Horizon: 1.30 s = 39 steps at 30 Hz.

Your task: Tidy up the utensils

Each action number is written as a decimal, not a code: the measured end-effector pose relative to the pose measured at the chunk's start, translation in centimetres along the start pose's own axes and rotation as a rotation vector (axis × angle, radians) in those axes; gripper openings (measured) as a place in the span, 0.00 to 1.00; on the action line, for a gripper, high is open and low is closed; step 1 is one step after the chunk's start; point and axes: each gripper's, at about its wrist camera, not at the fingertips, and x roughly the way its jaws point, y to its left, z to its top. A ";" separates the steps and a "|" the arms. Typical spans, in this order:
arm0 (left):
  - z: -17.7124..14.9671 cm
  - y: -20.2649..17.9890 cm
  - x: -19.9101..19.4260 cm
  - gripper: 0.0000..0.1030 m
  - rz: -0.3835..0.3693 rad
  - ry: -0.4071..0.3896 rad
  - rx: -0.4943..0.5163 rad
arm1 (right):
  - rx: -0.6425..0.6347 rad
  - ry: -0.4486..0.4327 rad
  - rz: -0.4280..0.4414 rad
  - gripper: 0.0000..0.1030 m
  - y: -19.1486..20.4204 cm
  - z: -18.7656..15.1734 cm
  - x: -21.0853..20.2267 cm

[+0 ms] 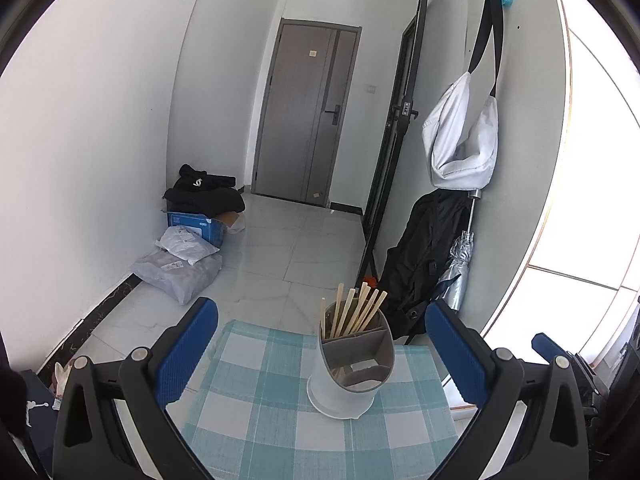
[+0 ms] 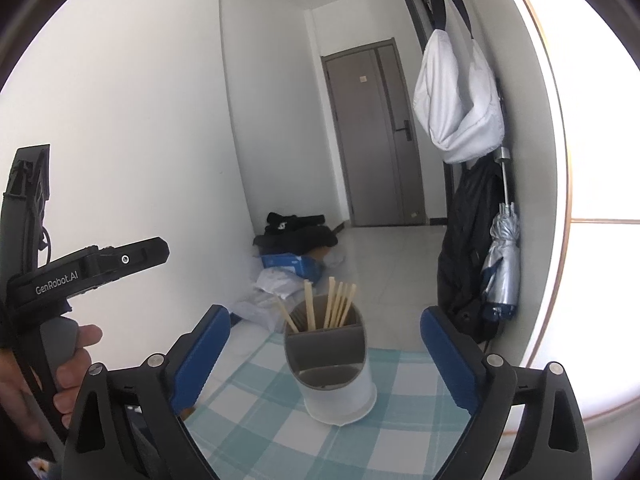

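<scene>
Both grippers are hanging empty over a small table [image 1: 256, 432] draped in a blue-and-white checked cloth, each with its blue-padded jaws spread wide and nothing between them. The left gripper [image 1: 322, 344] is facing the white utensil holder [image 1: 344, 392], which is standing upright near the table's far edge, just right of the gap between its jaws. The right gripper [image 2: 326, 356] is looking at the same utensil holder [image 2: 340, 392] almost dead ahead, centred between its pads, so the right hand appears the better lined up of the two. A bundle of wooden chopsticks [image 1: 356, 312] is standing in the holder's rear compartment, long axes near vertical and fanning slightly outward at the tips; in the right wrist view the chopsticks [image 2: 332, 308] are leaning a little to either side. The front compartments are looking empty. With no loose utensils showing on the cloth, the sorting is seemingly finished or close to it, and any further move would probably have to come down from above along those upright sticks. At the left of the right wrist view, a hand [image 2: 60, 376] is gripping the other tool's handle. Beyond the table, parcels [image 1: 180, 264] are lying on the tiled floor beside a grey door [image 1: 304, 120].
</scene>
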 end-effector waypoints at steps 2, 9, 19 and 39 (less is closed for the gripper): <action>-0.5 0.3 -0.1 0.99 0.001 -0.004 -0.008 | -0.007 -0.003 -0.005 0.95 0.2 -0.4 -0.4; -2.0 0.8 -0.6 0.99 0.000 -0.028 -0.012 | -0.028 -0.013 -0.018 0.98 0.6 -2.0 -1.2; -3.7 1.3 -0.6 0.99 0.019 -0.064 0.006 | -0.061 -0.012 -0.044 0.99 1.2 -4.6 -1.0; -6.5 1.7 1.7 0.99 0.090 -0.006 0.049 | -0.046 0.002 -0.091 0.99 0.6 -6.1 -0.3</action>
